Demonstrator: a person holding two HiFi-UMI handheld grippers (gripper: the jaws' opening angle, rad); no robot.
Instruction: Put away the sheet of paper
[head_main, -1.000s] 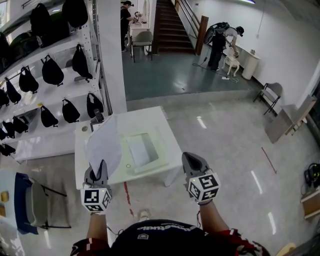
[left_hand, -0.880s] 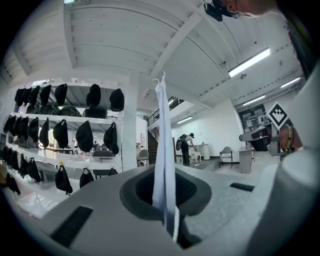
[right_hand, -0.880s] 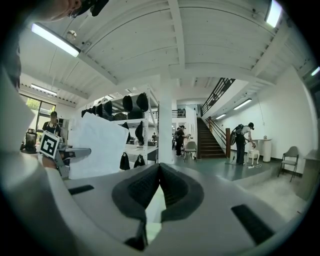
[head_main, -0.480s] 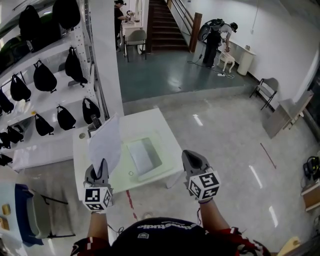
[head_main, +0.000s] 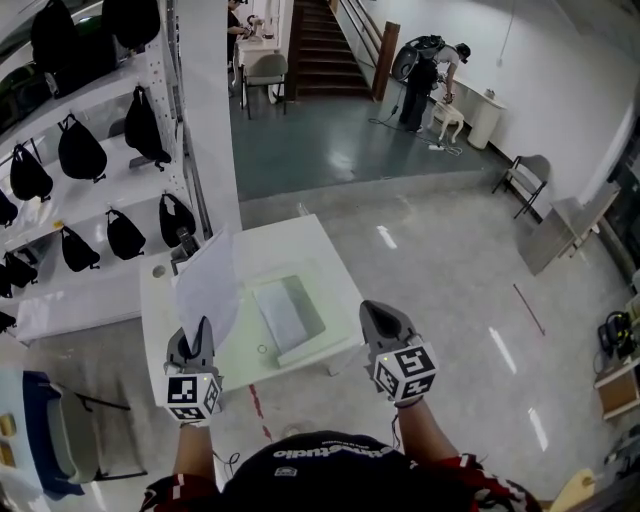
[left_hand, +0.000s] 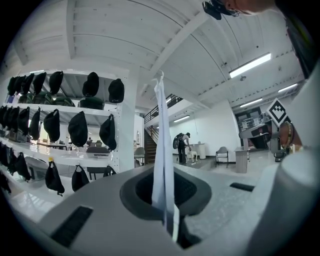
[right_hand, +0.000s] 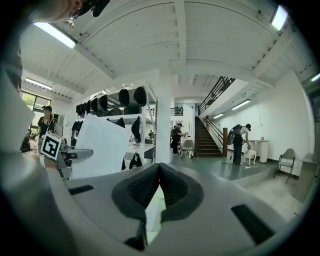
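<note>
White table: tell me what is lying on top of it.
On the white table lies a shallow pale tray, and a small dark object seems to stand at its far left corner. The sheet of paper, held upright in the left claw, covers the table's left part.

thin, matt white paper for the sheet of paper; matt, finely grained grey plastic on left gripper and right gripper; smooth white table with slight sheen; glossy polished floor mirroring lamps; black cloth bags on white-painted metal shelves.
</note>
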